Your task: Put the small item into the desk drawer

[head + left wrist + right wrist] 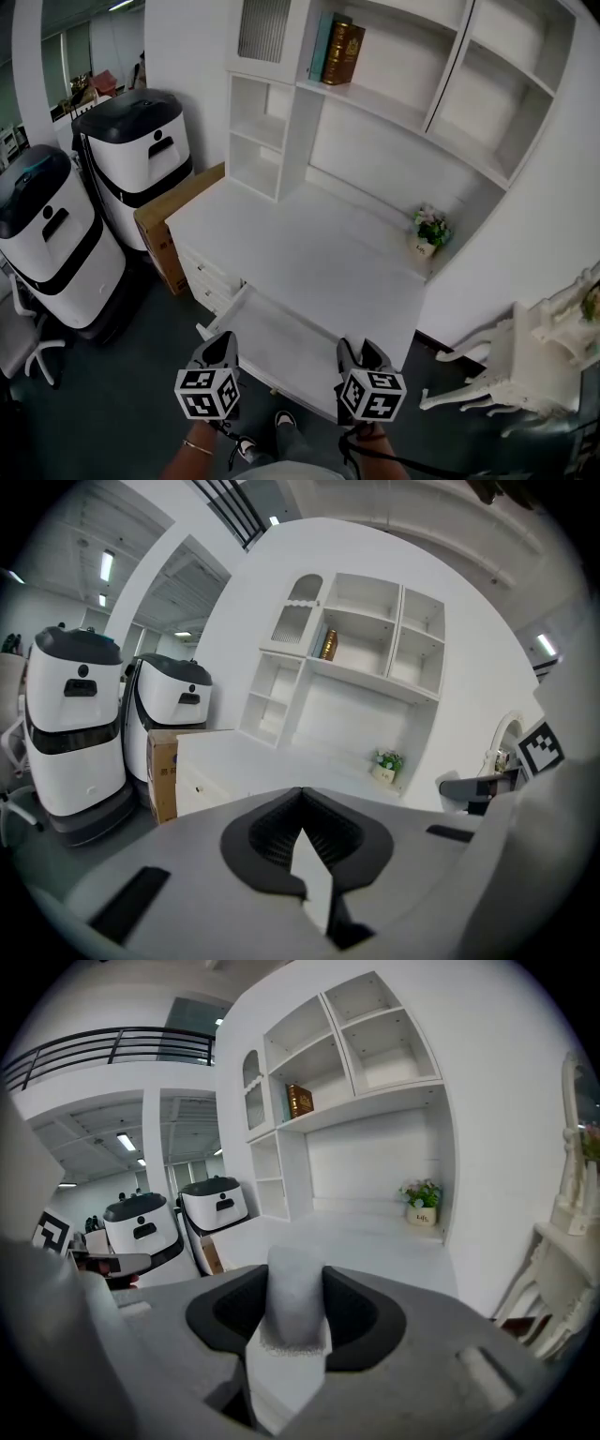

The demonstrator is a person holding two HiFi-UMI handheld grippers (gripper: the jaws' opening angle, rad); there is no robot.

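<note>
A white desk (309, 253) with a shelf unit stands below me, and its front drawer (228, 317) is pulled out, its white inside bare. My left gripper (216, 359) hovers over the drawer's left front corner; in the left gripper view its jaws (302, 806) meet at the tips with nothing between them. My right gripper (362, 358) hangs over the drawer's right front corner. It is shut on a small white roll-shaped item (295, 1302), which stands upright between the dark pads (352, 1312) in the right gripper view.
A small potted plant (430, 228) sits at the desk's back right, books (337, 49) on an upper shelf. Two black-and-white machines (141, 150) and a cardboard box (169, 220) stand left of the desk. A white chair (525, 356) is at right.
</note>
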